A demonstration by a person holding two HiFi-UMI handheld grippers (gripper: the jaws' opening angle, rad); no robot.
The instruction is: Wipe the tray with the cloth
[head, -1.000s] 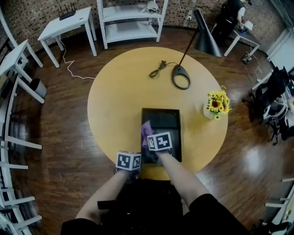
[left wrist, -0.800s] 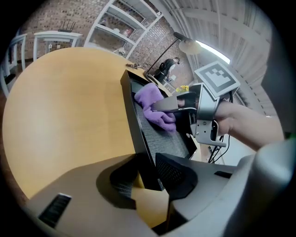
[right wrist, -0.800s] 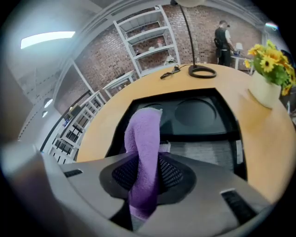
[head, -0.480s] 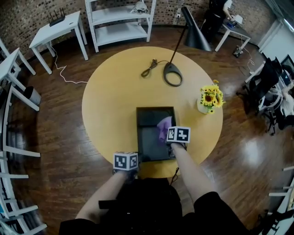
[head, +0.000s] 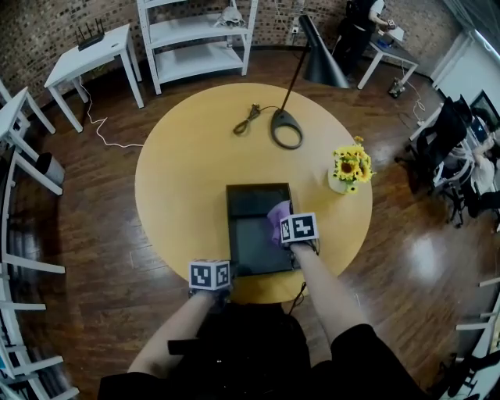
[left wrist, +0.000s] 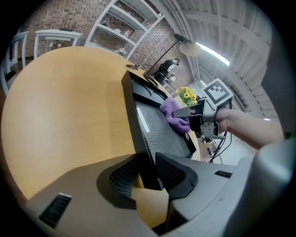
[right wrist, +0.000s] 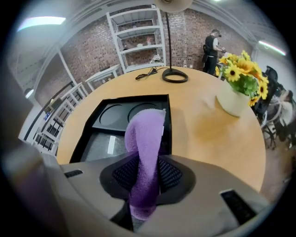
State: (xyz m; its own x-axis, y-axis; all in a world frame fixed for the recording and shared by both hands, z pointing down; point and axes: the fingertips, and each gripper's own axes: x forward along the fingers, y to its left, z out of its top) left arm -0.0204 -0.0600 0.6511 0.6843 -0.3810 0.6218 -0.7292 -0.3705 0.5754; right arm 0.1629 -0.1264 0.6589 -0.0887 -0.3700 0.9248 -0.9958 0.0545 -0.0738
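Note:
A black tray (head: pixel 248 234) lies on the round yellow table (head: pixel 180 180), near its front edge. My left gripper (head: pixel 222 281) is shut on the tray's near left rim (left wrist: pixel 138 139), which stands between the two pads (left wrist: pixel 122 176). My right gripper (head: pixel 287 233) is over the tray's right side, shut on a purple cloth (head: pixel 278 212). In the right gripper view the cloth (right wrist: pixel 144 134) runs up from between the jaws and drapes toward the tray (right wrist: pixel 99 146). In the left gripper view the cloth (left wrist: pixel 173 113) rests on the tray's floor under the right gripper (left wrist: pixel 196 121).
A black lamp base (head: pixel 286 128) and a coiled cable (head: pixel 246 119) lie at the table's far side. A white vase of yellow flowers (head: pixel 348 168) stands right of the tray. White shelves (head: pixel 195 39) and side tables line the back wall, and a person (head: pixel 363 19) stands far right.
My right gripper has carried the cloth from the tray's left side across to its right side. The left gripper has stayed on the tray's near rim.

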